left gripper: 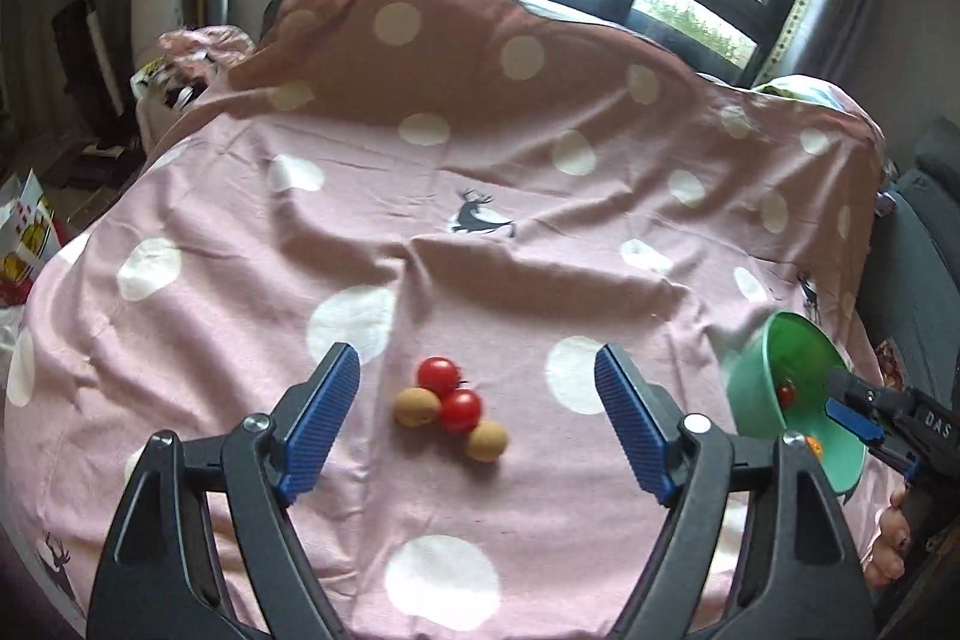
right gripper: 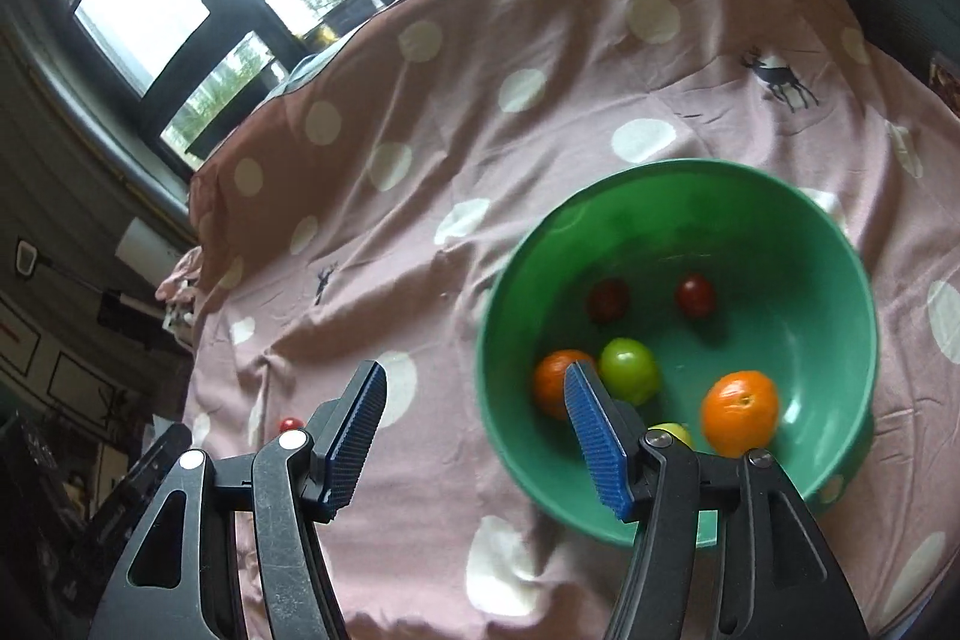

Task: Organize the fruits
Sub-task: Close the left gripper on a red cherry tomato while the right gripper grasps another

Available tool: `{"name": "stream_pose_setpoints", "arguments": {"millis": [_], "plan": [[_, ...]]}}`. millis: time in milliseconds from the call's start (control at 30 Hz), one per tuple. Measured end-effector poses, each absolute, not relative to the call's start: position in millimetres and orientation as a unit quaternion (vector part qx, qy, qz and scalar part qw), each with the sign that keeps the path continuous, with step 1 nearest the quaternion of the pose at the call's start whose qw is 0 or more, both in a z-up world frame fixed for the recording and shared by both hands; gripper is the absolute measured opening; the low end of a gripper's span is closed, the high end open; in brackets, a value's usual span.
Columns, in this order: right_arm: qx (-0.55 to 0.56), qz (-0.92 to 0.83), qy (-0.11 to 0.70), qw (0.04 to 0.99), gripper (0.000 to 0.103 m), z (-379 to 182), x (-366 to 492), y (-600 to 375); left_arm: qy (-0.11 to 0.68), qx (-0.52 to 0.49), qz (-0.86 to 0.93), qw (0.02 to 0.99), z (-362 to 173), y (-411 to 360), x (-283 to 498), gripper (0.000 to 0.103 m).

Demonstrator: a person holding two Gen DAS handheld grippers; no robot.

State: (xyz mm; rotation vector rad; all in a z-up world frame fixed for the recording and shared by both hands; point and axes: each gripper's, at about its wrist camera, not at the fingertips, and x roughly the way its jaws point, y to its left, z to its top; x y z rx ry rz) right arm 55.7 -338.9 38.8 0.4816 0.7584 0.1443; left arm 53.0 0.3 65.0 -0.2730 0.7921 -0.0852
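Left wrist: tomatoes (left gripper: 449, 394) beyond hand-held gripper (left gripper: 477, 364).

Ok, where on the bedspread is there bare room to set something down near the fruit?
Bare spread lies beyond the fruit cluster, up past the deer print, and left of the cluster. It's crowded at right, where the right gripper meets the green bowl.

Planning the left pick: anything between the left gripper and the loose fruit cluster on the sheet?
Nothing visible. The left gripper is open, and the two red tomatoes and two tan fruits lie on bare sheet just ahead.
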Motion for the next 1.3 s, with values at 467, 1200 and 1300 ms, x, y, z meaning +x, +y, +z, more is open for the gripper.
{"name": "stream_pose_setpoints", "arguments": {"millis": [467, 1200, 1300], "plan": [[0.119, 0.224, 0.466, 0.848, 0.047, -9, 119, -168, 0.431, -0.235, -0.065, 0.869, 28, 53, 89, 0.037], [0.145, 0.212, 0.502, 0.826, 0.03, -27, 132, -165, 0.47, -0.207, -0.095, 0.853, 7, 25, 117, 0.037], [0.144, 0.205, 0.486, 0.837, 0.03, -14, 118, -182, 0.479, -0.186, -0.085, 0.854, 0, 18, 122, 0.037]]}}
